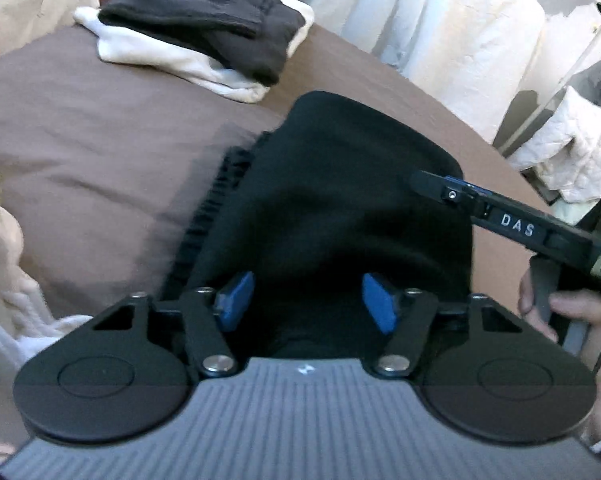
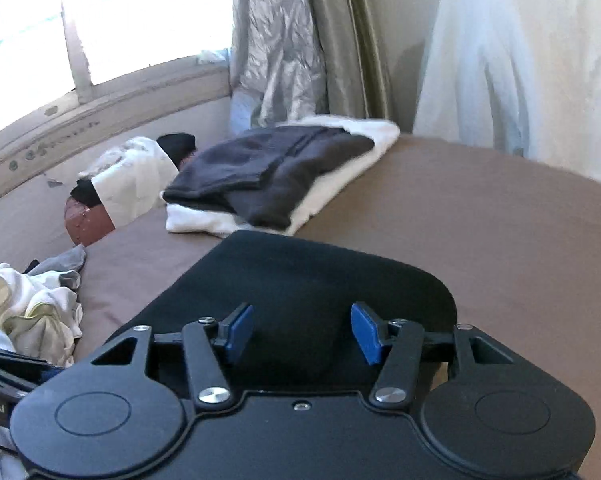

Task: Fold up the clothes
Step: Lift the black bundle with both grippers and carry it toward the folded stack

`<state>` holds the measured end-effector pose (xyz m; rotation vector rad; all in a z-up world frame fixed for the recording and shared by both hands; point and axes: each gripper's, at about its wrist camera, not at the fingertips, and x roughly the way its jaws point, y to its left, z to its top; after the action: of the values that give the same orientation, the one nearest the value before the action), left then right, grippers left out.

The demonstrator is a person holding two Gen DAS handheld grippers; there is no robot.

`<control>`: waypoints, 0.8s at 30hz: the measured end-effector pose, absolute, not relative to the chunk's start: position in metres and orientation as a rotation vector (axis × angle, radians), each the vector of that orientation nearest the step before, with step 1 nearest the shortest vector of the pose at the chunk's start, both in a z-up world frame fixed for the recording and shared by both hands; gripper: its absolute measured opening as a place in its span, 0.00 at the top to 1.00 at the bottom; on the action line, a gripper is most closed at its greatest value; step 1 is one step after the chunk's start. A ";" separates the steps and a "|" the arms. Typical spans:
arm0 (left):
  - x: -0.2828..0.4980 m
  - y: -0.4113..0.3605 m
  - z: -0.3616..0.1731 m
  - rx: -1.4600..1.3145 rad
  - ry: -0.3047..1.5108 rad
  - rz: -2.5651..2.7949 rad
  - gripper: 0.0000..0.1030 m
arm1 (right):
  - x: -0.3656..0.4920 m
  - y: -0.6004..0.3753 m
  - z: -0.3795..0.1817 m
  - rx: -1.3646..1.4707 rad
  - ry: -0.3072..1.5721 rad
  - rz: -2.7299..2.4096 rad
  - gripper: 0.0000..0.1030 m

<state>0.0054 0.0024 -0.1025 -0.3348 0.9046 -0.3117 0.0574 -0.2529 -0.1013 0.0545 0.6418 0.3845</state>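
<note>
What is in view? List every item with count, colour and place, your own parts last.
black garment: one, black, folded on the bed under both grippers
grey garment: one, dark grey, folded on the white one
white garment: one, white, far side of the bed
bed cover: one, brown
loose clothes: a heap, cream and grey, left edge of the bed
curtain: one, olive, by the window
left gripper: open, blue pads
right gripper: open, blue pads
hand: one, on the right gripper's handle

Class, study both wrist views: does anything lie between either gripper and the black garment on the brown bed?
Nothing visible does. The left gripper and right gripper both hang directly over the black garment, jaws open, with no object between. The folded stack lies farther back on the brown bed, apart from it.
</note>
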 end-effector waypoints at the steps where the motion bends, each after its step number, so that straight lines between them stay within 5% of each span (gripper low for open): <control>1: 0.006 0.004 -0.105 -0.338 0.911 -0.314 0.48 | 0.061 -0.250 -0.104 0.048 0.662 0.384 0.43; 12: 0.015 0.037 -0.117 -0.614 0.920 -0.355 0.48 | 0.106 -0.264 -0.136 0.097 0.781 0.442 0.45; 24: -0.007 0.016 -0.086 -0.452 0.771 -0.369 0.43 | 0.026 -0.274 -0.116 -0.029 0.701 0.243 0.46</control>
<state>-0.0072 0.0162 -0.0855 -0.4523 0.7714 -0.3692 0.0256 -0.2744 -0.1158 -0.0294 0.7012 0.2428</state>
